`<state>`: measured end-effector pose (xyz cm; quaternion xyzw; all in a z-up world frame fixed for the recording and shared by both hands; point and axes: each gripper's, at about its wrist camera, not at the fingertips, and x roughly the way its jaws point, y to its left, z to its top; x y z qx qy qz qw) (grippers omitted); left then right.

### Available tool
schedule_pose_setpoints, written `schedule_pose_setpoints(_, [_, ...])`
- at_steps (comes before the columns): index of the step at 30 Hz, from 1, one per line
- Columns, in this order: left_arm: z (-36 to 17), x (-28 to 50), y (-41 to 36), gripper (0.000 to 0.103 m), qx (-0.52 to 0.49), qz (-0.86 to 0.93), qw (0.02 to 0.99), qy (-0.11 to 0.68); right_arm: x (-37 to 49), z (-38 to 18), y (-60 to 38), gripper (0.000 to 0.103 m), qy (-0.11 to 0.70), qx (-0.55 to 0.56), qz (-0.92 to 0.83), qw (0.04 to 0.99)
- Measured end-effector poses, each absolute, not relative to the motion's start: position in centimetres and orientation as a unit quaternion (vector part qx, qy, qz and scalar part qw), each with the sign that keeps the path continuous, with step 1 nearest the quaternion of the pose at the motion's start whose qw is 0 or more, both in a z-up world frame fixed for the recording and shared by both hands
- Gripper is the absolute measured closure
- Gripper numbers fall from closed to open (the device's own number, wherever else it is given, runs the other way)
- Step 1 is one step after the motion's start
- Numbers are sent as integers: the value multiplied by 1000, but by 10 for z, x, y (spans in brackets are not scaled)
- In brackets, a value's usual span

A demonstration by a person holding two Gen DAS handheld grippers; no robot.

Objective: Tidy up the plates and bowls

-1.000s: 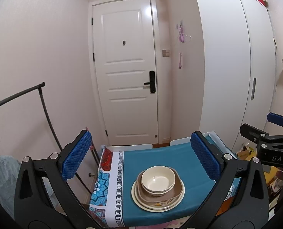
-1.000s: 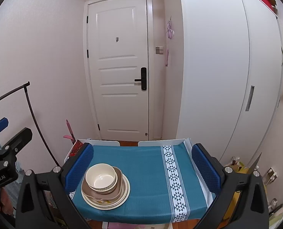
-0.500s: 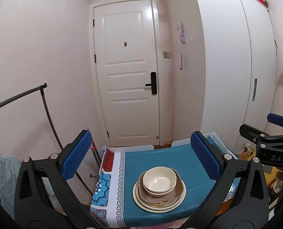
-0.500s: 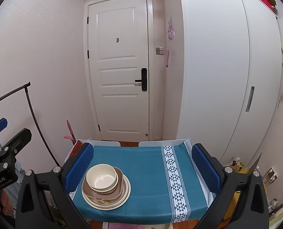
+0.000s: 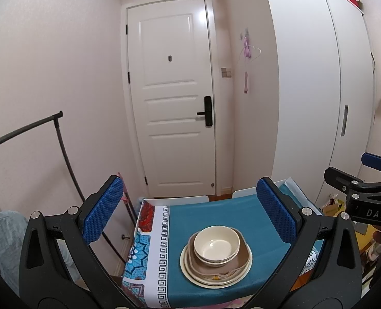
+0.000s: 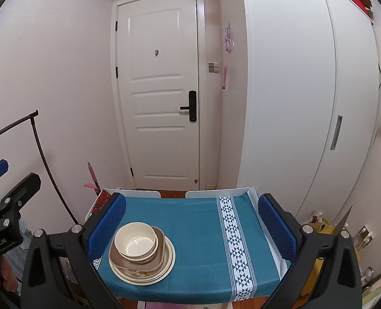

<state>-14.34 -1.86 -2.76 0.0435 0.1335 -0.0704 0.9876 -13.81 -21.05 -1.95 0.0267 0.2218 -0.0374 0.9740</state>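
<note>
Almost nothing has moved since the earlier frames: both views drift only a touch, the door sitting slightly differently in each, and the stack of dishes stays where it was. The left tool (image 5: 193,213) hangs above the near edge of the tabletop (image 5: 211,208) with its blue pads spread wide and nothing between them. The right tool (image 6: 190,221) is held the same way, spread and empty, beside it.

Out from the tools, the stack sits on the teal cloth (image 6: 198,231), toward the tabletop's left half. A cream bowl (image 5: 216,243) nests on top, under it a brown squarish dish (image 5: 243,256), and at the bottom cream round plates (image 5: 208,280), all centred on one another. A small pale object pokes out between the layers at the front; what it is I cannot tell.

With so little motion and both tools apart from the dishes, the scene fits either of two stages: the dishes gathered into one pile as the task asks, or a pile waiting to be taken apart and sorted. The frames do not settle which.
</note>
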Motion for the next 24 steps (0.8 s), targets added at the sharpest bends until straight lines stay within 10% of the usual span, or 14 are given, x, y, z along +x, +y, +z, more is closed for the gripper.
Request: schedule_pose_setpoints(24, [-32,-134,-18,0,49,-53,990,122,-135,-19,-214,1,226,29,-35,973])
